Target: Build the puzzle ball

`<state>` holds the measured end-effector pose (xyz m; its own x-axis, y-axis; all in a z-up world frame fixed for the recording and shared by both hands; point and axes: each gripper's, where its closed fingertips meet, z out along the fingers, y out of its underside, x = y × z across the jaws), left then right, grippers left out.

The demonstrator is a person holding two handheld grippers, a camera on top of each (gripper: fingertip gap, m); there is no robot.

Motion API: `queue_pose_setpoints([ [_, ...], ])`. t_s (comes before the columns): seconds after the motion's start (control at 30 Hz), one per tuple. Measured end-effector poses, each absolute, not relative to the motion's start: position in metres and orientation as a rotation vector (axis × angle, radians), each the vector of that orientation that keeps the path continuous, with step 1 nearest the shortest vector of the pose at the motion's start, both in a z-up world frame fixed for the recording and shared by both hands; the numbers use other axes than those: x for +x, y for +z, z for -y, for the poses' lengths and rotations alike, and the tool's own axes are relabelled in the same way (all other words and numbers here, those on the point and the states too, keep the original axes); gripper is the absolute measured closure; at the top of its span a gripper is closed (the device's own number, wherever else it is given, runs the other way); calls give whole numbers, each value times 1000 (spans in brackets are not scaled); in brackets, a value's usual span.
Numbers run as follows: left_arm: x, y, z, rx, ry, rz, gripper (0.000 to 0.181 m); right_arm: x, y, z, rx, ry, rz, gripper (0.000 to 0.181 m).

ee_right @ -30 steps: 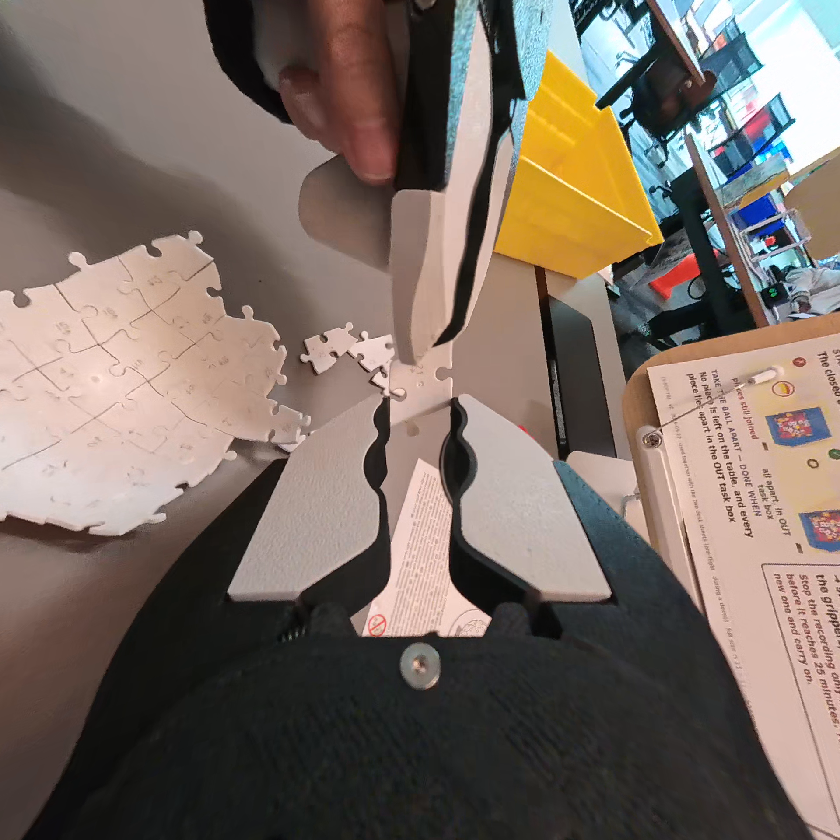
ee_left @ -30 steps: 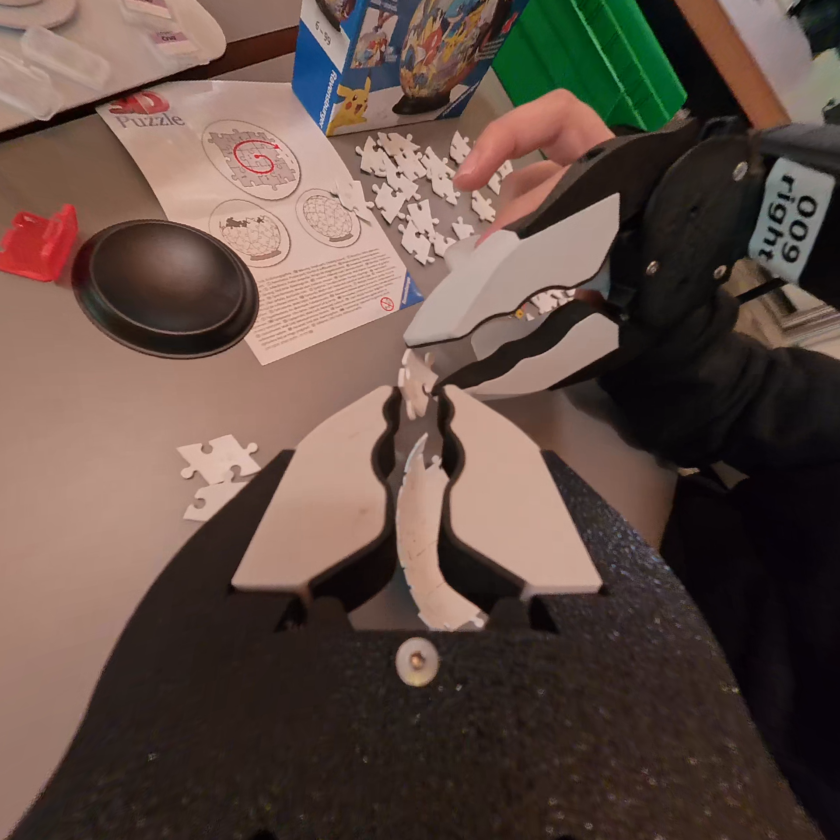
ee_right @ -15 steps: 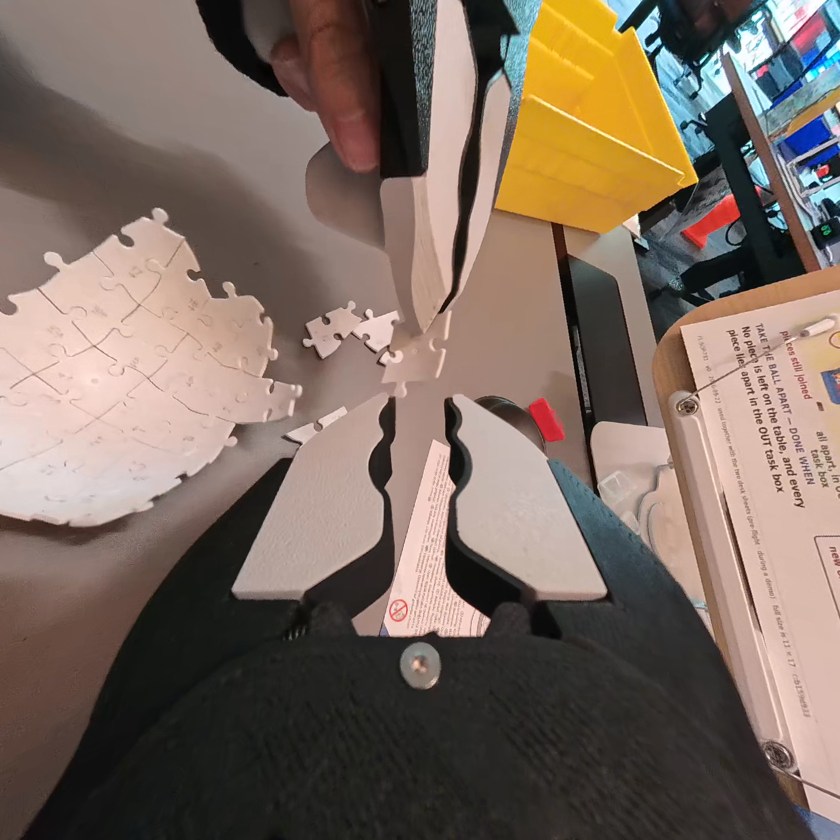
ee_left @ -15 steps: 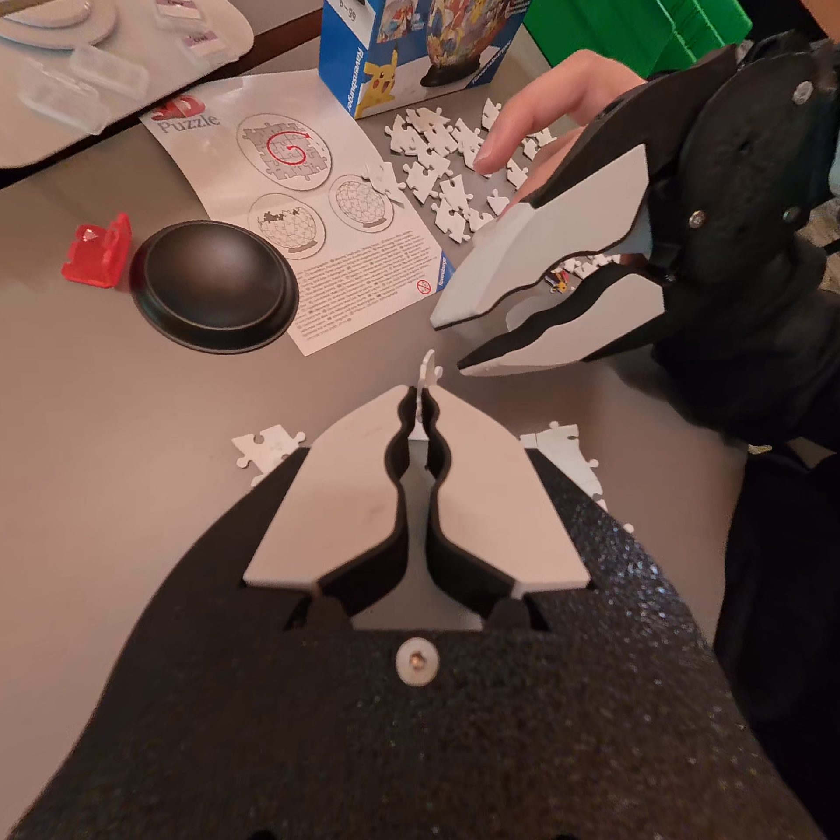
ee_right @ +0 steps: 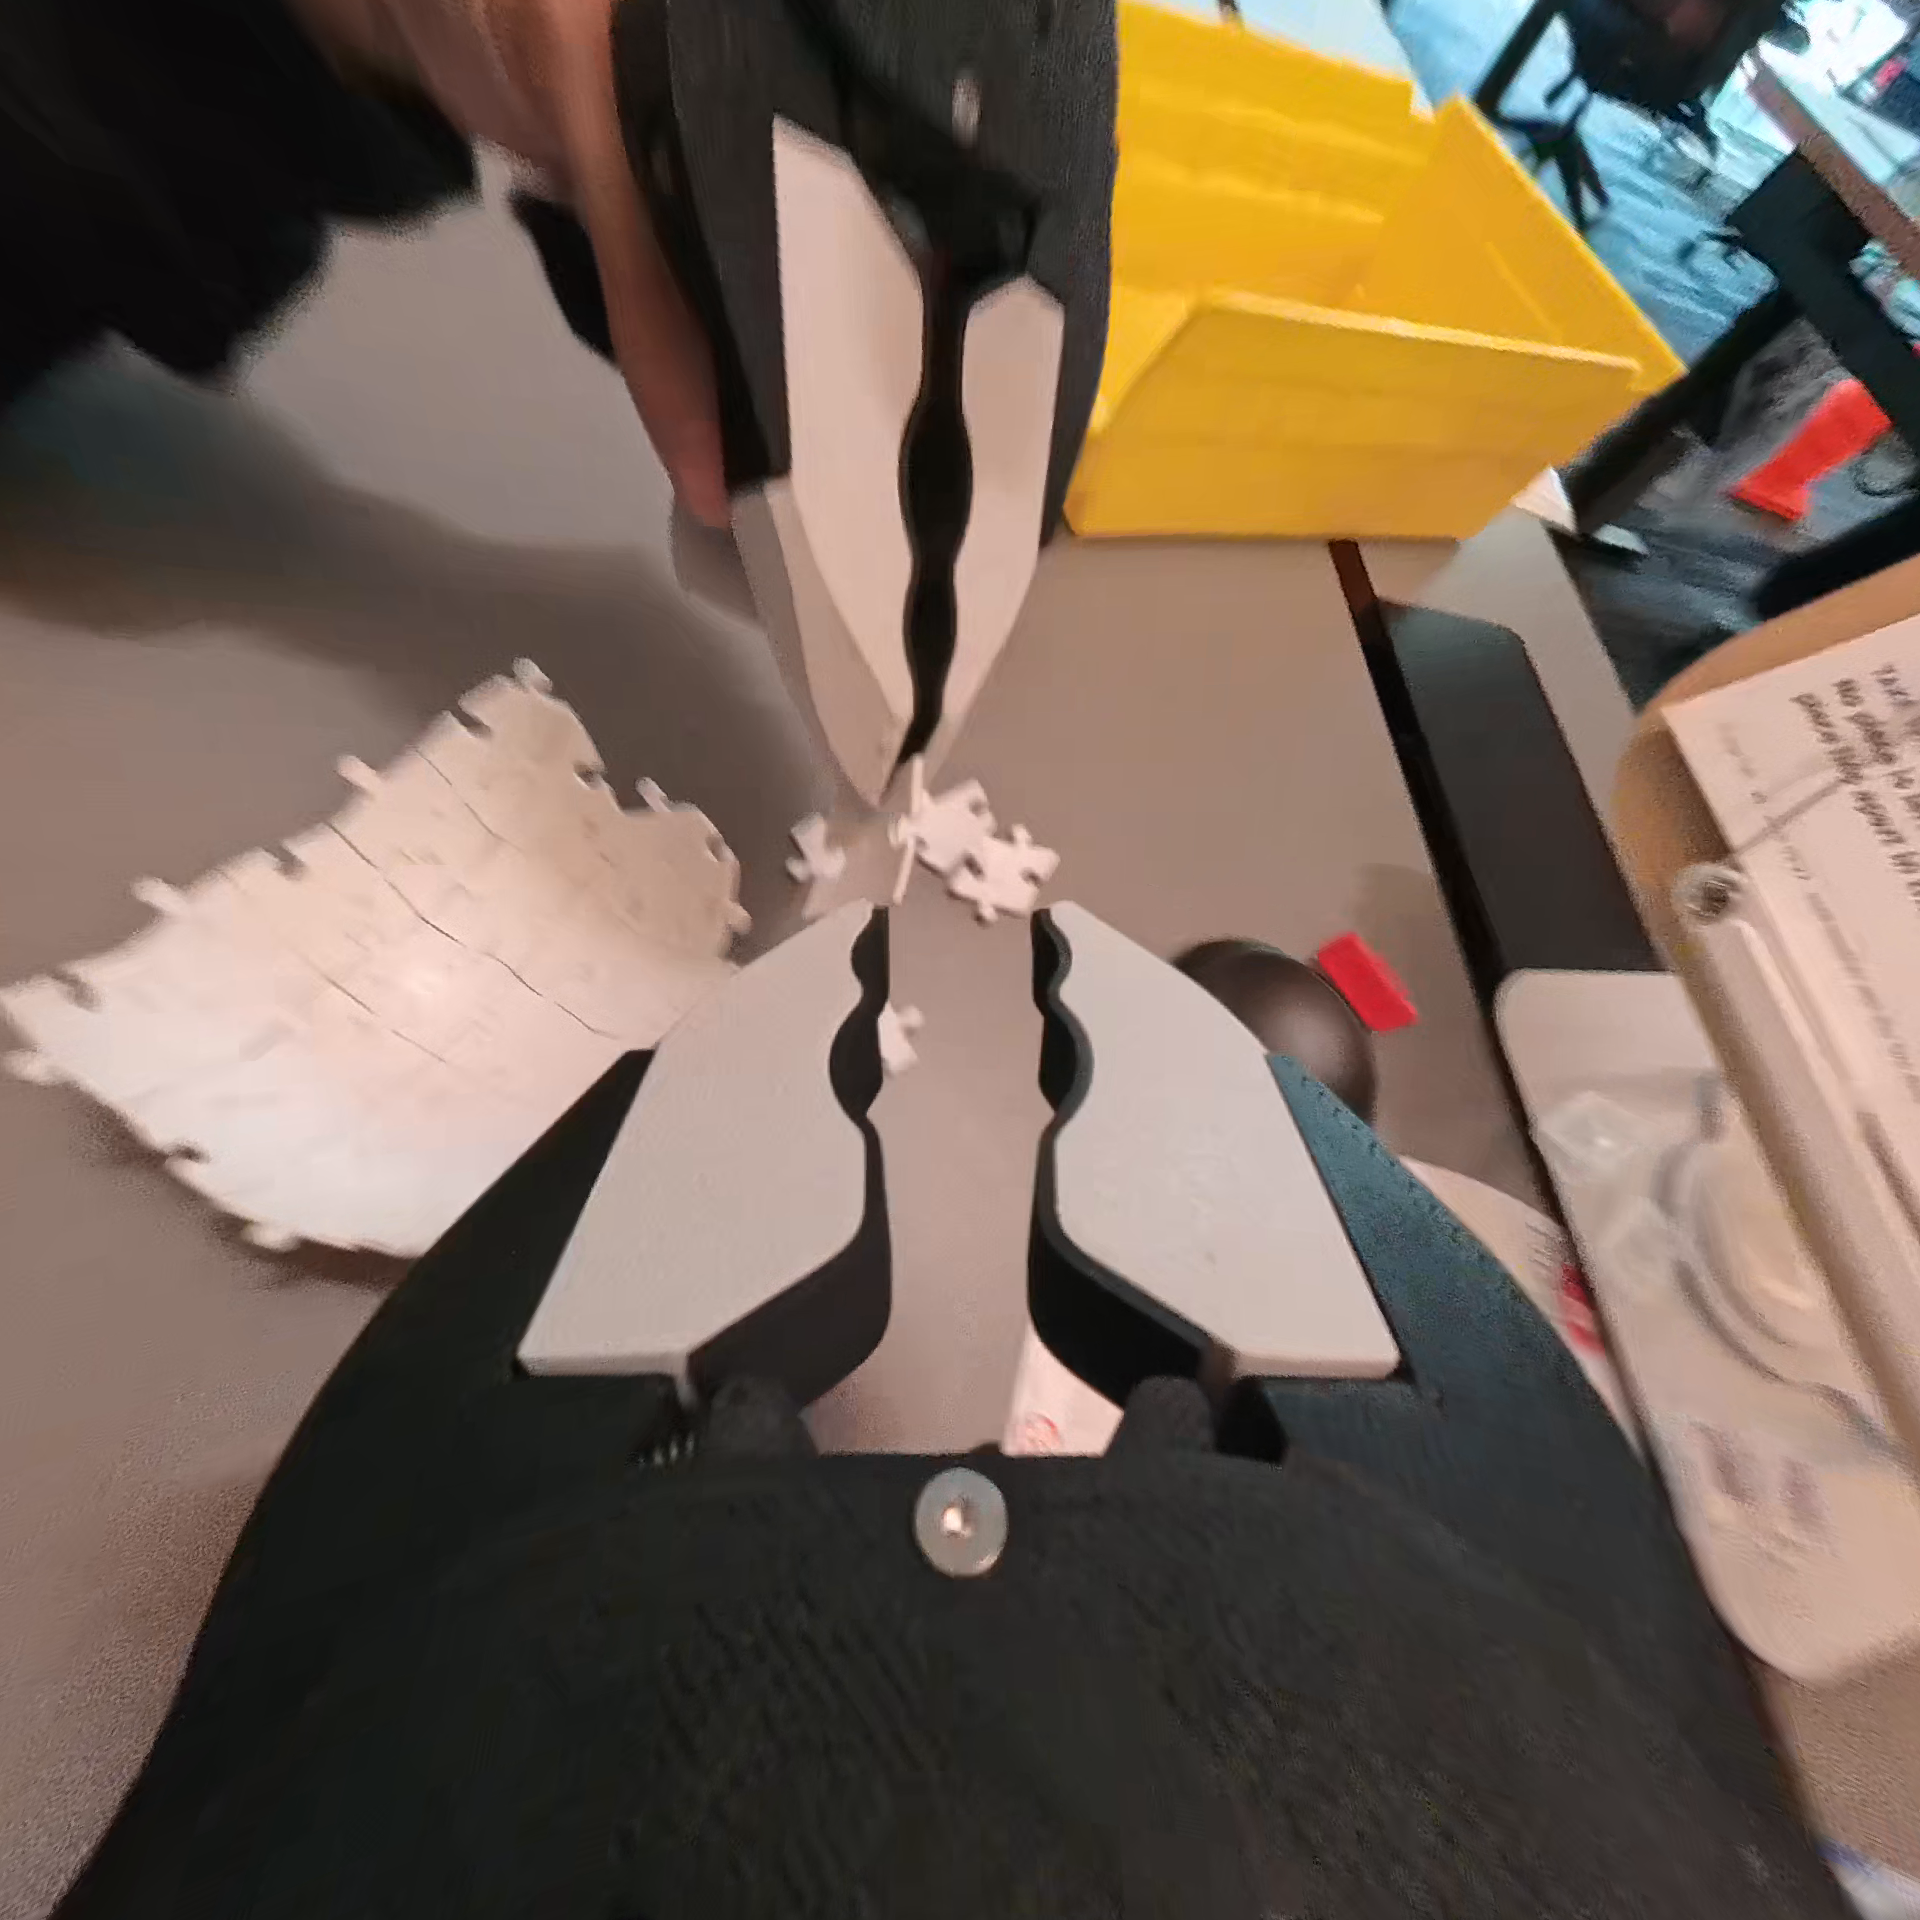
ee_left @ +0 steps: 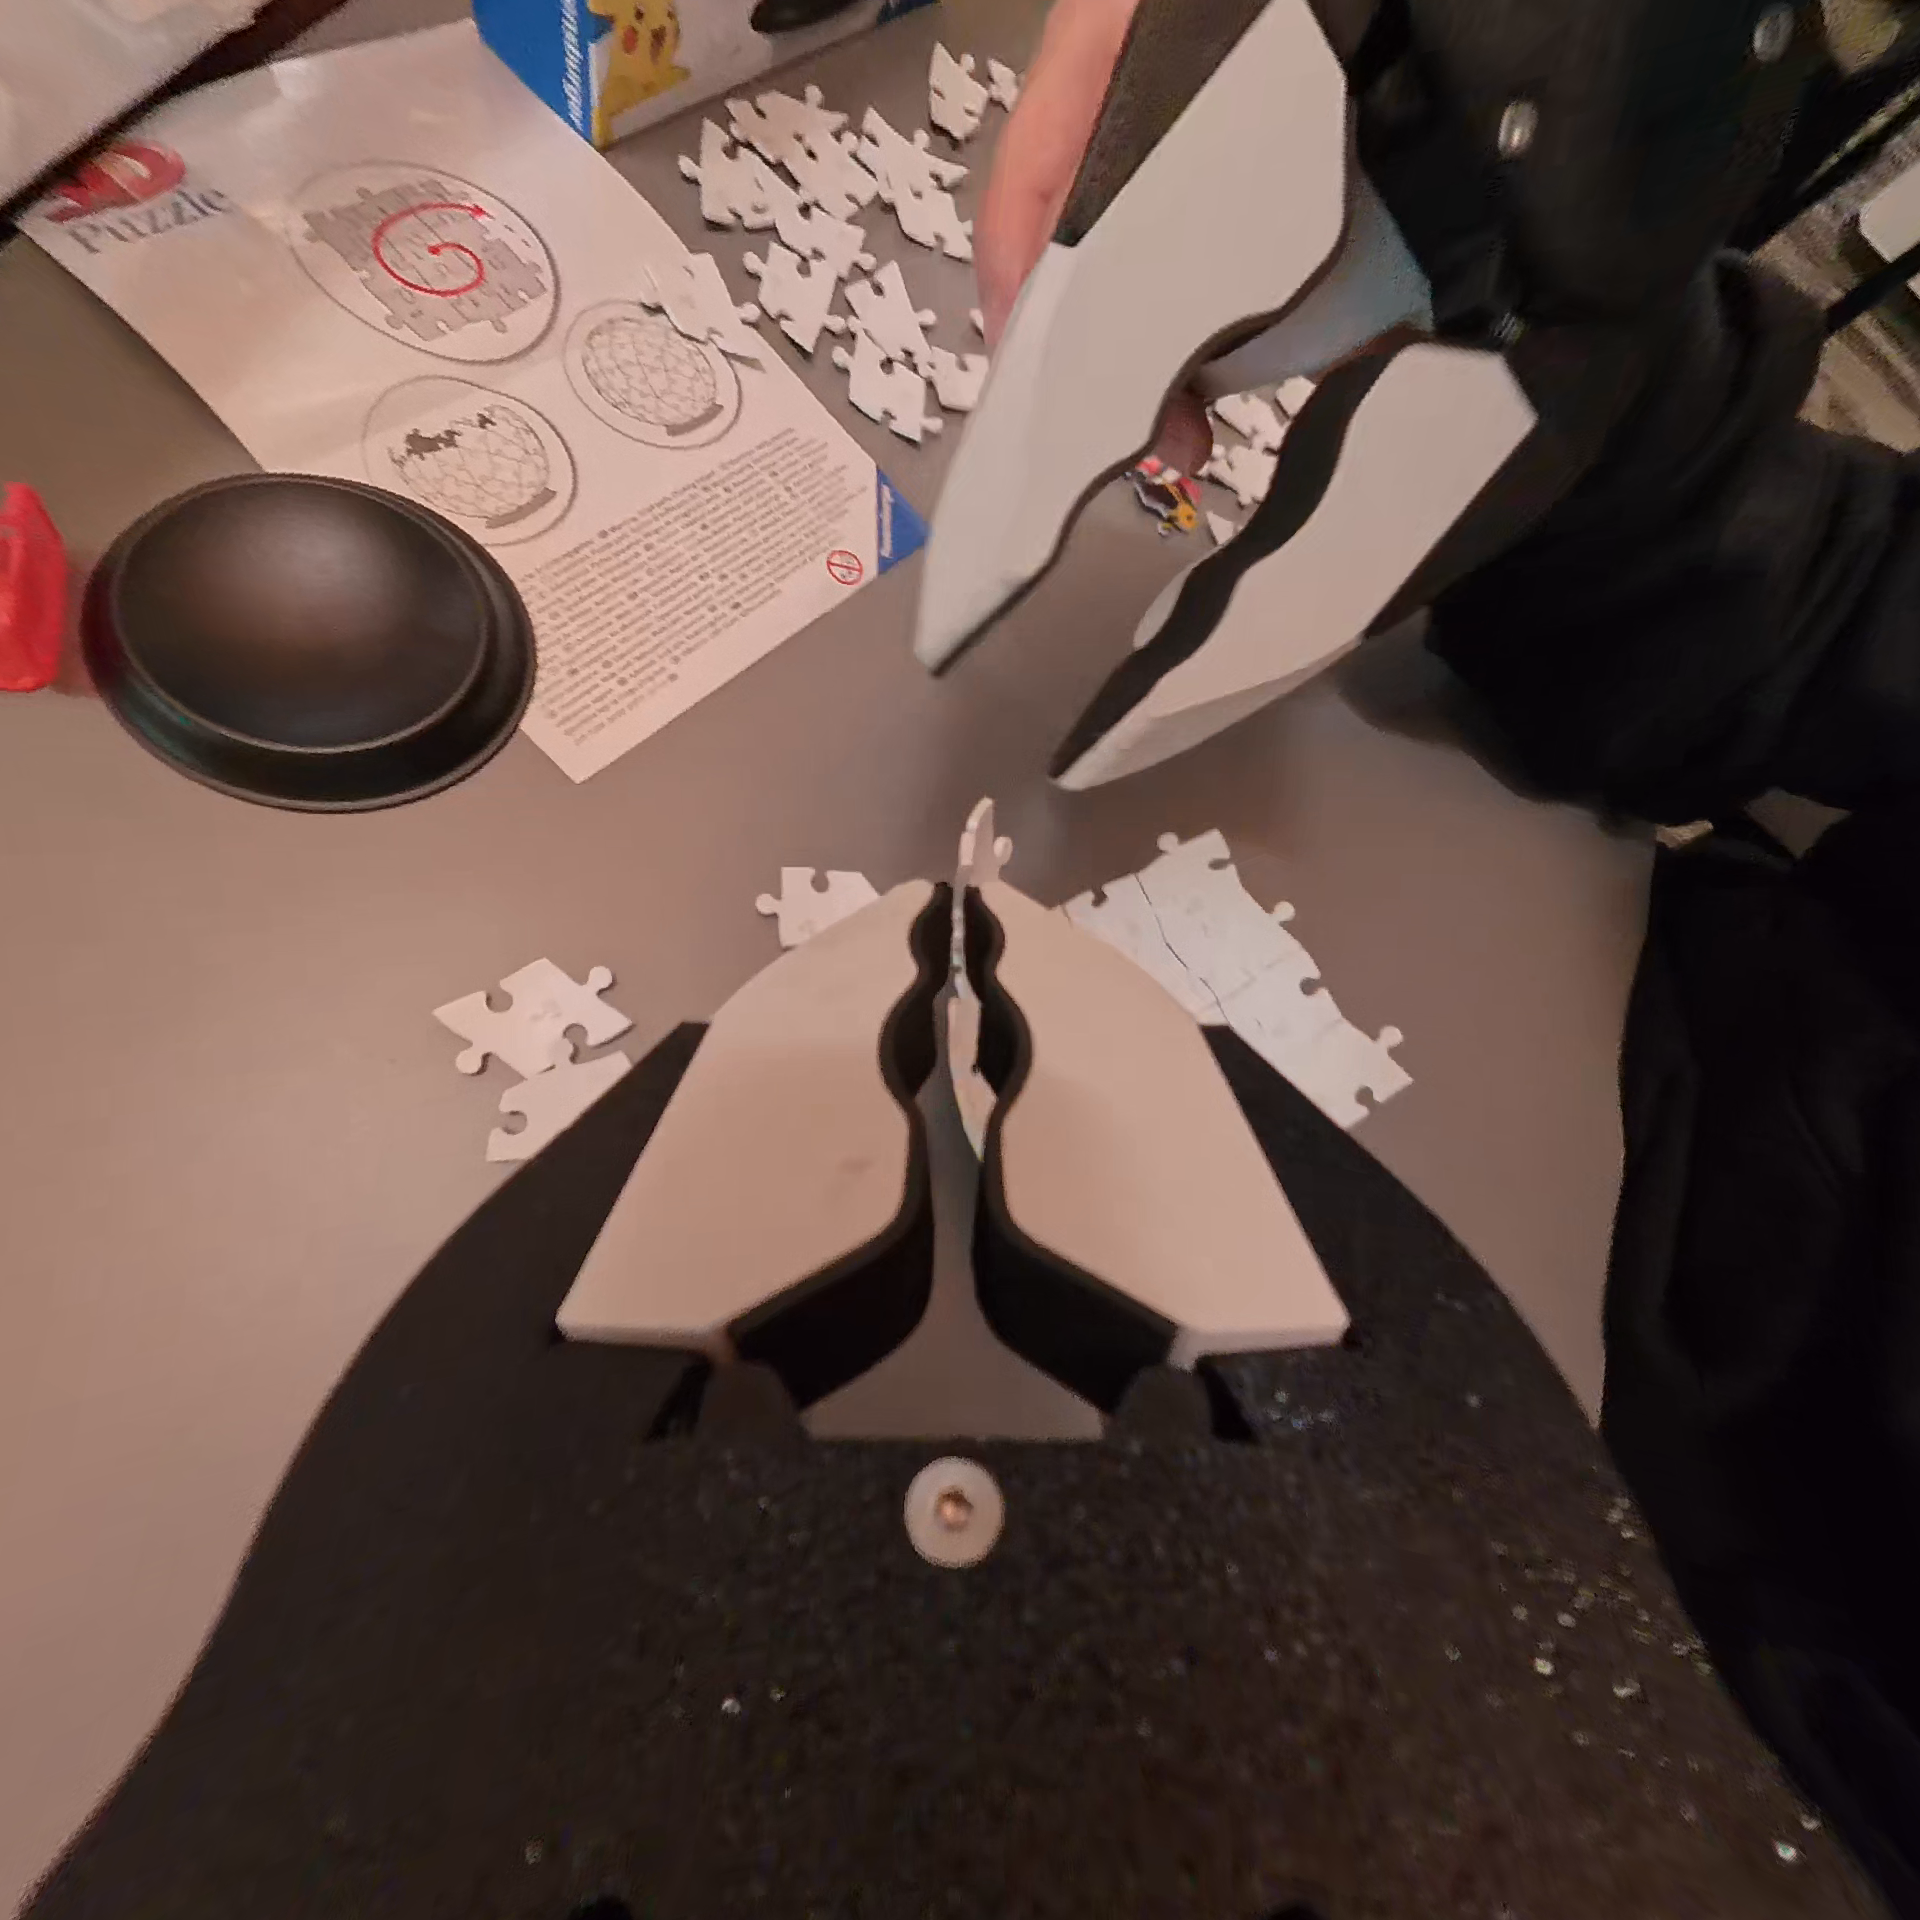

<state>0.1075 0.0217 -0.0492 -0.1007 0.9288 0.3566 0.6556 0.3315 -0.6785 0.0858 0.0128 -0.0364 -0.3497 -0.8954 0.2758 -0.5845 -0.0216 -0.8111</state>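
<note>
Now, against the frames a second ago: right gripper (ee_left: 997, 717) has let go of the single puzzle piece (ee_left: 975, 842) and backed off toward one o'clock, jaws parted with clear air between them; left gripper (ee_left: 958, 894) alone pinches that piece edge-on at its tips, jaws nearly together. In the right wrist view the same piece (ee_right: 906, 831) hangs below the left gripper (ee_right: 902, 764), just beyond the tips of the right gripper (ee_right: 951, 914).

Left wrist view, left to right:
- Red clip (ee_left: 26, 587), nine o'clock edge, cut by the frame.
- Black dome stand (ee_left: 307, 639), ten o'clock, beside the instruction sheet (ee_left: 447, 312).
- Two joined loose pieces (ee_left: 530, 1023) on the grey table (ee_left: 260, 987), just left of the left gripper's fingers; bare table further left.
- Scattered loose pieces (ee_left: 831, 229), twelve o'clock.
- Assembled curved shell section (ee_left: 1247, 977), three o'clock, partly under the right finger.

Right wrist view: shell section (ee_right: 395, 966) at nine o'clock; yellow bin (ee_right: 1340, 374) at one o'clock.
</note>
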Motion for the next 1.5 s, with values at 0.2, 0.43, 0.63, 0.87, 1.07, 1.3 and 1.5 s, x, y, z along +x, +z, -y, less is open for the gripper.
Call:
queue_pose_setpoints([
  [0.2, 107, -51, -30, -1395, 376, 1794, 179, 102, -30, -32, -1402, -1177, -1772, 159],
  [0.43, 110, -49, -28, -1423, 419, 1788, 180, 104, -48, -27, -1292, -1061, -1818, 171],
  [0.63, 115, -52, -25, -1411, 411, 1841, 174, 108, -52, -24, -1221, -1023, -1814, 179],
  [0.87, 116, -52, -28, -1436, 407, 1845, 178, 111, -51, -27, -1136, -978, -1778, 179],
  [1.07, 119, -61, -30, -1416, 319, 1902, 180, 109, -62, -32, -1078, -842, -1828, 167],
  [1.3, 121, -67, -36, -1446, 270, 1943, 180, 96, -90, -43, -1045, -669, -1974, 134],
  [1.5, 119, -79, -39, -1539, 248, 1982, 180, 104, -103, -48, -1005, -589, -1972, 144],
])
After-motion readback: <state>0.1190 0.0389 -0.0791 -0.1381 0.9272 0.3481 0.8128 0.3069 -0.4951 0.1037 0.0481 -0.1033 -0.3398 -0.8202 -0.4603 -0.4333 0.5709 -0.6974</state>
